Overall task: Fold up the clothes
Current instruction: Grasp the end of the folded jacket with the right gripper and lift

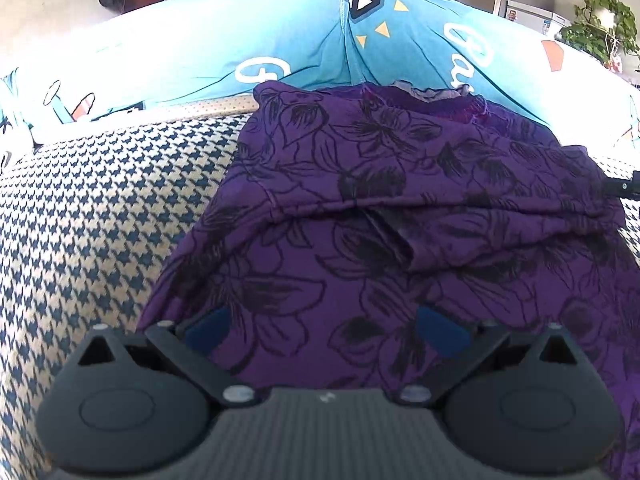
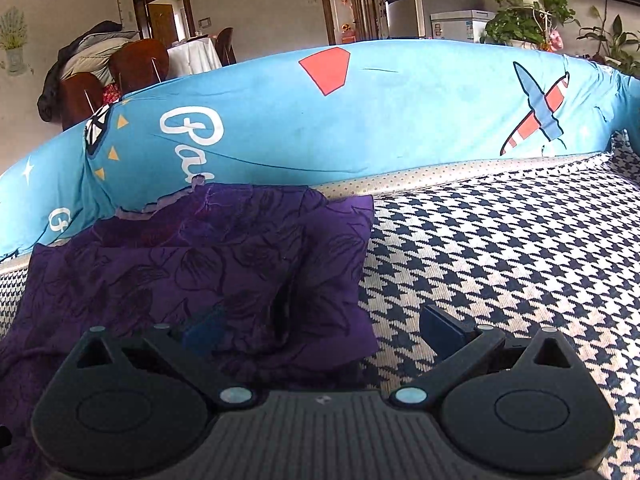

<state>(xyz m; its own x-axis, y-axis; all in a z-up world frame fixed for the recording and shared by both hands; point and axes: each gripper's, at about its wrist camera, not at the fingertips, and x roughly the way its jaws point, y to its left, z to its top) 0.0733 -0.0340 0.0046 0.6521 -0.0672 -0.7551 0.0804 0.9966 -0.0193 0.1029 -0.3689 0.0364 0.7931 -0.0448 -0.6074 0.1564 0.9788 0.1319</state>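
Left wrist view. Purple garment fills centre and right of frame, spread over houndstooth sofa seat, far edge up against turquoise printed cushion across the top. Black floral line print on purple; pale lace-like trim at the far edge, upper centre. One layer lapped over another, ridge running across mid-frame. Left tool at bottom centre, jaws spread wide over the cloth, nothing pinched between the blue pads.

Right wrist view. Same garment in left half of frame, right edge ending mid-frame in a soft, puffy corner; bare houndstooth to the right. Right tool at bottom centre, wide apart, holding nothing, straddling the garment's right edge.

Handling, judged: thin, light, limp knit, likely to sag and slide on itself; best pinched at an outer edge or corner, both layers together. Whether a fold stands complete or midway, cannot tell.
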